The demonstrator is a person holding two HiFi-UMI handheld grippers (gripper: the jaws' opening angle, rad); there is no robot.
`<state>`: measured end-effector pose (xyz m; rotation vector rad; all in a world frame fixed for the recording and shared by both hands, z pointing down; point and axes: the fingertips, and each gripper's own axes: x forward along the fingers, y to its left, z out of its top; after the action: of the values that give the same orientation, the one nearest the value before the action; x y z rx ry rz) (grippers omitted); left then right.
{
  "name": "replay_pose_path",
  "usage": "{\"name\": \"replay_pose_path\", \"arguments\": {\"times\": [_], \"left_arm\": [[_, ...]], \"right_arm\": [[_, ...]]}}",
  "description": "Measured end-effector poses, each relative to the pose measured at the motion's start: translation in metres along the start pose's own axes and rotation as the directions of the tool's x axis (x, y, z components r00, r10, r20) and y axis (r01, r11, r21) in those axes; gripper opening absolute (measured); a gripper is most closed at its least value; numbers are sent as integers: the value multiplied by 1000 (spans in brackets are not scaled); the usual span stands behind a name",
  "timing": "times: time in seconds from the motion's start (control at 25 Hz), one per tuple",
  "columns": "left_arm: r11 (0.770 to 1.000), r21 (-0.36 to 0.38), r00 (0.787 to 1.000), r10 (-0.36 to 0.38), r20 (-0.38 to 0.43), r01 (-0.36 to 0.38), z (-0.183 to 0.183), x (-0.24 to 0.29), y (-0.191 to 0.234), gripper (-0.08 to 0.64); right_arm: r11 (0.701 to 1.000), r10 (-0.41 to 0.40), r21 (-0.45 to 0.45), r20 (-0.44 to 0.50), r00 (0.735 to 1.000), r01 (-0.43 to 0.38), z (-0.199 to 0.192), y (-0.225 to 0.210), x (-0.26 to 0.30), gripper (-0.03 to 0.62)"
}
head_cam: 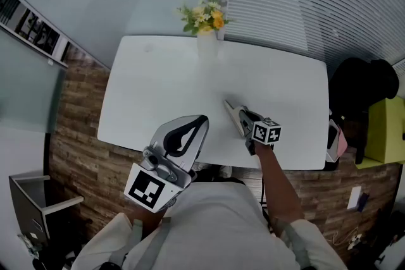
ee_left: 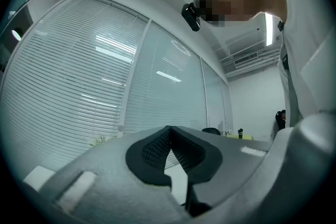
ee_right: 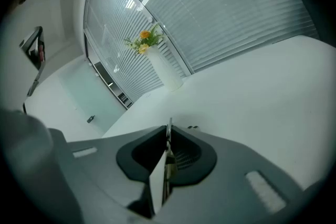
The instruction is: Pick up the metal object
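Our right gripper (ee_right: pixel 169 134) is over the near part of the white rectangular table (head_cam: pixel 164 85), its fingers clamped on the thin flat metal object (ee_right: pixel 164 176), which sits edge-on between them. Our left gripper (ee_left: pixel 169 129) is held near the body, fingers pressed together with nothing between. A white vase of yellow flowers (head_cam: pixel 207 38) stands at the table's far edge.
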<state>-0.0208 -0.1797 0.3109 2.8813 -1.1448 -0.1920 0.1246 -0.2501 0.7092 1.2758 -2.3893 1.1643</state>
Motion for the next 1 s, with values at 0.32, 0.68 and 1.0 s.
{"name": "replay_pose_path", "arguments": {"times": [0.32, 0.68, 1.0], "left_arm": [[1000, 0, 1000, -5, 6, 5, 1, 2, -1, 2], [1000, -1, 1000, -15, 15, 15, 3, 4, -5, 2], [1000, -5, 1000, -22, 20, 22, 3, 4, -7, 2]], "right_arm": [[998, -13, -67, 12, 1000, 13, 8, 7, -12, 29], [984, -31, -174, 48, 998, 39, 34, 22, -31, 29], [970, -27, -238, 106, 994, 52, 63, 42, -53, 29]]}}
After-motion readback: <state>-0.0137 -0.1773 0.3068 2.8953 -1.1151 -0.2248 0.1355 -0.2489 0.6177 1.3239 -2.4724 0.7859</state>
